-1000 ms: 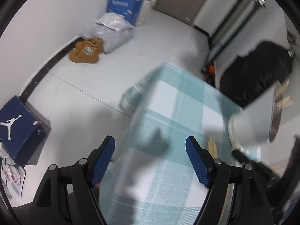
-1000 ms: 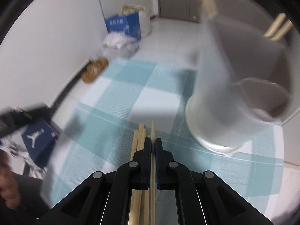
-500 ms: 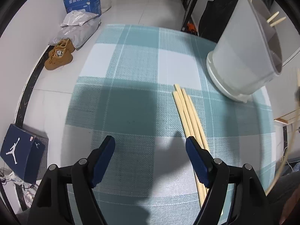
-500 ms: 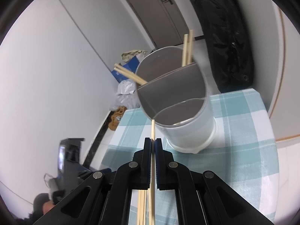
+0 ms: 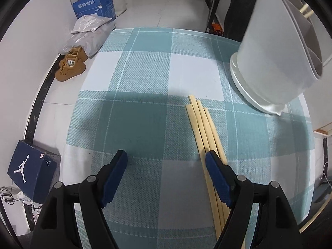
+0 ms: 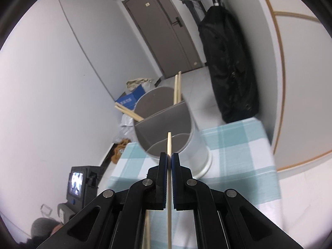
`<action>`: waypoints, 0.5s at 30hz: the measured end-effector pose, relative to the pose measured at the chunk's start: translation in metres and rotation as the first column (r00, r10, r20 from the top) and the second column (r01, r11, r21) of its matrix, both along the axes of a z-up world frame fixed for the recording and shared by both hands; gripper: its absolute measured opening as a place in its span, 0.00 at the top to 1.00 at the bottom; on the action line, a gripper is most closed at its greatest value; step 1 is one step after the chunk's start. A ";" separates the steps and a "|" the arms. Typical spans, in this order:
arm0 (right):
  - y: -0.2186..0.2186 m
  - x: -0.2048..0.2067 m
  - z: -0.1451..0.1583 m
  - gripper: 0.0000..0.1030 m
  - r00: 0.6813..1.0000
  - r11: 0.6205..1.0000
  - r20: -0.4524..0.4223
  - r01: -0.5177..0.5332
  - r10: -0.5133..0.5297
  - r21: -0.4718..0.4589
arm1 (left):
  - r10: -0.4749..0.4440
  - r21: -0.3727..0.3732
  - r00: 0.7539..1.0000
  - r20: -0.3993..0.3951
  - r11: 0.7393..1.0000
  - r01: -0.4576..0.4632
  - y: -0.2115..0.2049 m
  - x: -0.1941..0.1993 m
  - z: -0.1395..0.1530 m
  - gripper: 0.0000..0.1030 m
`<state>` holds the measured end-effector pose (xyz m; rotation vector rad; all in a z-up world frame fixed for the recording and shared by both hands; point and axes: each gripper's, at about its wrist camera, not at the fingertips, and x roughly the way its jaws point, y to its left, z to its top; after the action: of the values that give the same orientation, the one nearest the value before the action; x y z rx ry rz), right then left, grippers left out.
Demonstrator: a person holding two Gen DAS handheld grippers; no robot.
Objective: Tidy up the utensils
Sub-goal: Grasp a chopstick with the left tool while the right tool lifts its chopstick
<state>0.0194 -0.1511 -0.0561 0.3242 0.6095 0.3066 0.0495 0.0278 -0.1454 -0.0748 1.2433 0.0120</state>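
The right tool (image 6: 169,158) is clamped on a single chopstick (image 6: 169,145), whose tip is seen raised in front of the white divided holder (image 6: 166,128). The left tool (image 5: 166,159) is held with its blue pads wide apart above the worktop (image 5: 145,83), nothing between them. The worktop is covered by a teal and white checked cloth. A bundle of loose chopsticks (image 5: 202,124) is laid side by side on the cloth, their near ends passing under the left tool's right finger. The holder is stood near the far right corner of the worktop, and several chopsticks (image 6: 177,89) are already seen inside its rear compartments. Beyond the worktop, a pale tiled floor is shown, with brown shoes (image 5: 70,66), grey plastic bags (image 5: 89,33) and a blue carton (image 5: 94,6) set along a white wall. A dark shoebox (image 5: 33,170) is placed on the floor at the left. A grey door (image 6: 166,37) and a black bag (image 6: 230,66) are visible in the right wrist view.
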 end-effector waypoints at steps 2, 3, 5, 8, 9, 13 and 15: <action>-0.004 0.001 -0.001 0.97 1.000 1.000 -0.002 0.009 -0.009 -0.002 | 0.011 0.000 1.000 -0.004 1.000 -0.011 -0.001 0.004 -0.001 0.28; -0.005 0.001 -0.001 0.97 1.000 1.000 -0.004 0.012 -0.012 0.000 | 0.017 0.000 1.000 -0.005 1.000 -0.017 0.000 0.006 -0.002 0.28; -0.009 0.002 -0.004 0.97 1.000 1.000 -0.013 0.017 -0.016 0.007 | 0.027 0.000 1.000 -0.013 1.000 -0.027 0.001 0.010 -0.003 0.28; -0.016 0.002 -0.005 0.97 0.999 0.999 -0.023 0.034 -0.034 0.023 | 0.038 0.004 0.999 -0.016 0.999 -0.038 0.001 0.013 -0.003 0.28; -0.019 0.002 -0.005 0.97 0.999 0.999 -0.024 0.040 -0.039 0.032 | 0.047 0.002 0.999 -0.016 0.999 -0.047 0.001 0.012 -0.003 0.28; -0.026 0.003 -0.005 0.97 0.998 0.997 -0.028 0.057 -0.055 0.048 | 0.047 0.007 0.999 -0.013 0.999 -0.047 0.000 0.016 -0.004 0.28; -0.028 0.005 -0.006 0.97 0.998 0.997 -0.034 0.062 -0.060 0.053 | 0.045 0.005 0.999 -0.012 0.999 -0.045 -0.002 0.017 -0.004 0.28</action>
<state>0.0241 -0.1792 -0.0621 0.3993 0.6231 0.2598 0.0664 0.0257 -0.1492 -0.0982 1.2533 0.0545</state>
